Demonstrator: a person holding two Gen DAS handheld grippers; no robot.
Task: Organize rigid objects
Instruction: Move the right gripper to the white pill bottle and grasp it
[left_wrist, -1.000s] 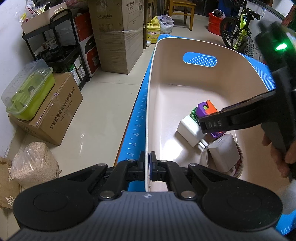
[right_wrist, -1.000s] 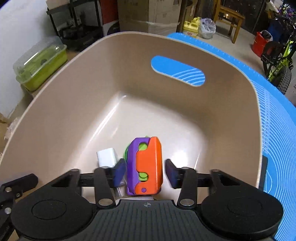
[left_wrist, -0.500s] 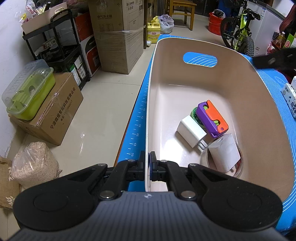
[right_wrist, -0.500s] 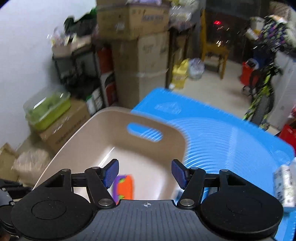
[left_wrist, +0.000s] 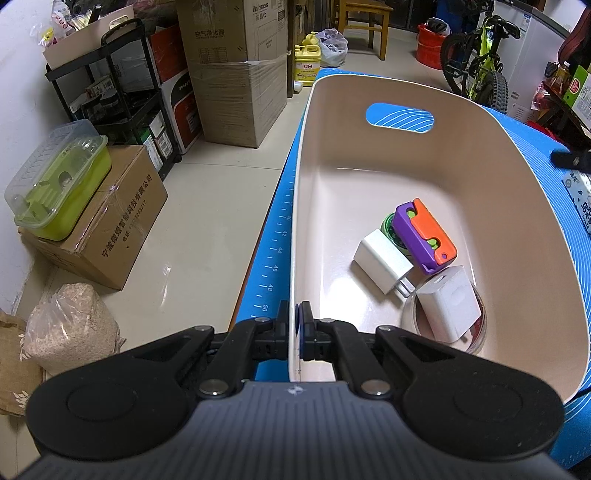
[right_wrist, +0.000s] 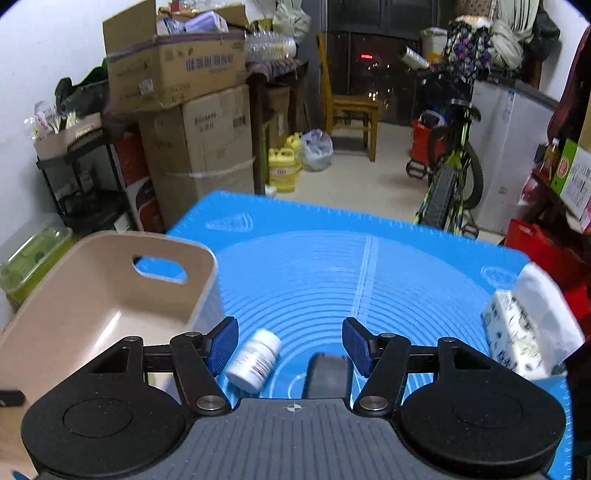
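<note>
On the left we have our left tool (left_wrist: 296, 334) clamped narrow on the near rim of the beige bin (left_wrist: 480, 155), one pad inside the wall and one outside. The bin sits on the blue mat (right_wrist: 332, 266) that covers the table, along the mat's left edge. Inside the bin, toward its near right part, we see a white charger (left_wrist: 380, 266) lying flat with its prongs pointing right, a green round object (left_wrist: 388, 226) partly hidden behind it, and a purple and orange toy (left_wrist: 424, 236) leaning over the green one. Just nearer lies a second white charger (left_wrist: 448, 302), resting on a clear round lid (left_wrist: 476, 332).

Moving right, our right tool (right_wrist: 290, 345) hangs above the mat with its pads spread wide and nothing gripped. Below it, a white pill bottle (right_wrist: 255, 360) lies on its side on the mat, just beside the left pad in the view, and a dark grey object (right_wrist: 327, 374) sits next to it, half hidden by the tool body. At the far right edge of the mat we see a tissue pack (right_wrist: 517, 339), blurred.
</note>
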